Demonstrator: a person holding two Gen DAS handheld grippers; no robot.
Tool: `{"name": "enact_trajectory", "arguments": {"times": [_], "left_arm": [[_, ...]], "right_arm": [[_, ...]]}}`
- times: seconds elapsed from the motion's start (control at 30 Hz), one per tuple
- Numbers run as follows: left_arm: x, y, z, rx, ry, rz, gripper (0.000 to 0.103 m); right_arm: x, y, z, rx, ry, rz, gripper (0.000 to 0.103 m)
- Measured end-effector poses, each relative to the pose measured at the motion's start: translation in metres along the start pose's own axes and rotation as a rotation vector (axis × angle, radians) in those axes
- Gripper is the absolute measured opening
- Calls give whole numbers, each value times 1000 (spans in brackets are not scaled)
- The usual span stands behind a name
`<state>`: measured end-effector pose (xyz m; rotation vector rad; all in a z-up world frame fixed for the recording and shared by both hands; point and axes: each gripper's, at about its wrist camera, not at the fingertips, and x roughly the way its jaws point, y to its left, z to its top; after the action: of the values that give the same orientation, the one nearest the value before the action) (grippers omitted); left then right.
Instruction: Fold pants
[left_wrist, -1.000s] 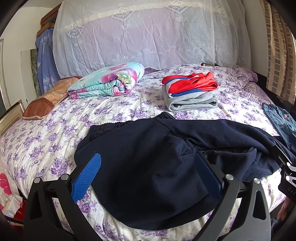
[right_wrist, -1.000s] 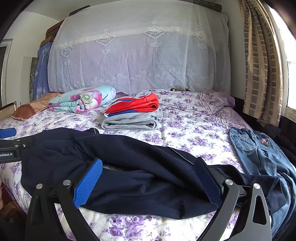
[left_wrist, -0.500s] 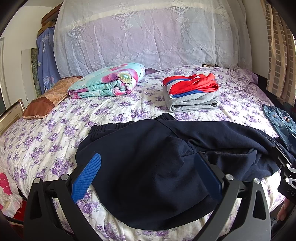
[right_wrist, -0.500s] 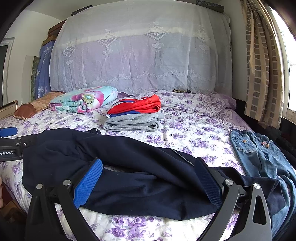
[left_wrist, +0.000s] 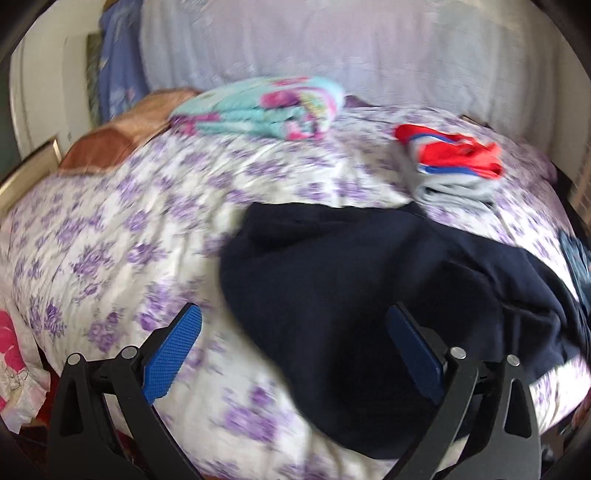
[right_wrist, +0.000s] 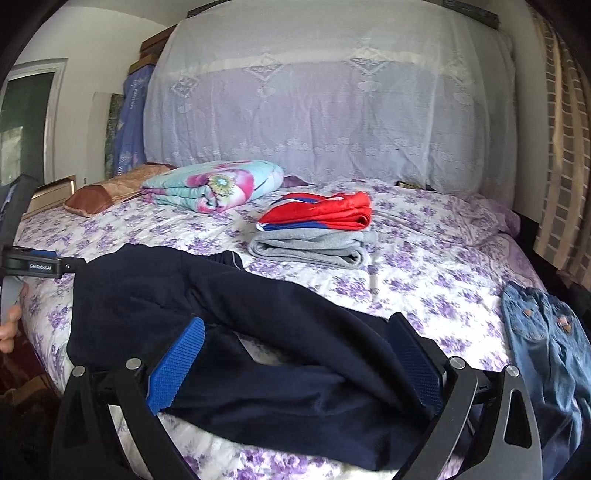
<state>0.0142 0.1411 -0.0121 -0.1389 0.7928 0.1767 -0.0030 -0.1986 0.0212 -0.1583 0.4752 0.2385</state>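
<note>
Left wrist view is smeared w/ blur, but my left tongs (left_wrist: 293, 350) are clearly spread wide, nothing between the pads; the navy pants (left_wrist: 362, 295) lie ahead and to the right of them, on the bed (left_wrist: 110, 236). Right wrist view is sharp: right tongs (right_wrist: 295, 363) also released, wide apart, hanging over the pants' near edge w/o gripping. Pants lie crumpled across the bed's near side, long axis roughly left-right; bulkier part (prob. the waist) is toward my left tongs (right_wrist: 40, 264), legs trail toward the right and run up against the jeans (right_wrist: 546, 350), whether touching I can't tell. So left side takes the waist end, right side is nearer the leg end, I'd judge. Room: plenty of bare sheet beyond the pants before the folded stack of grey and red clothes (right_wrist: 317, 229) and the rolled floral blanket (right_wrist: 214, 184). Near edge is tight, since fabric sits close to the mattress edge, so I'd pull things away from the drop, not toward it. Fold not yet started, as far as I can judge.
</note>
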Motion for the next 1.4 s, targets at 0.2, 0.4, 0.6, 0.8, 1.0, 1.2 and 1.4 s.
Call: {"name": "enact_trajectory", "arguments": {"times": [0.2,0.4,0.6,0.8,1.0,1.2,1.4], "left_arm": [[64,40,43,-114,142,-95,98],[131,53,62,-205,287,-154,95],[118,13,60,-42,277,-177,57],[99,11,49,-36,247,-199,9],[53,27,48,-108,104,-259,8],[-46,70,38,-202,-132,-170,8],[-71,116,28,-273,-105,93,33]], "right_arm": [[95,-7,94,84,182,272,95],[251,32,127,93,562,375,83],[320,84,71,-73,854,386,54],[277,106,93,-213,622,296,14],[236,131,170,-257,345,327,14],[221,203,256,-289,173,531,13],[246,322,268,-407,178,539,84]]}}
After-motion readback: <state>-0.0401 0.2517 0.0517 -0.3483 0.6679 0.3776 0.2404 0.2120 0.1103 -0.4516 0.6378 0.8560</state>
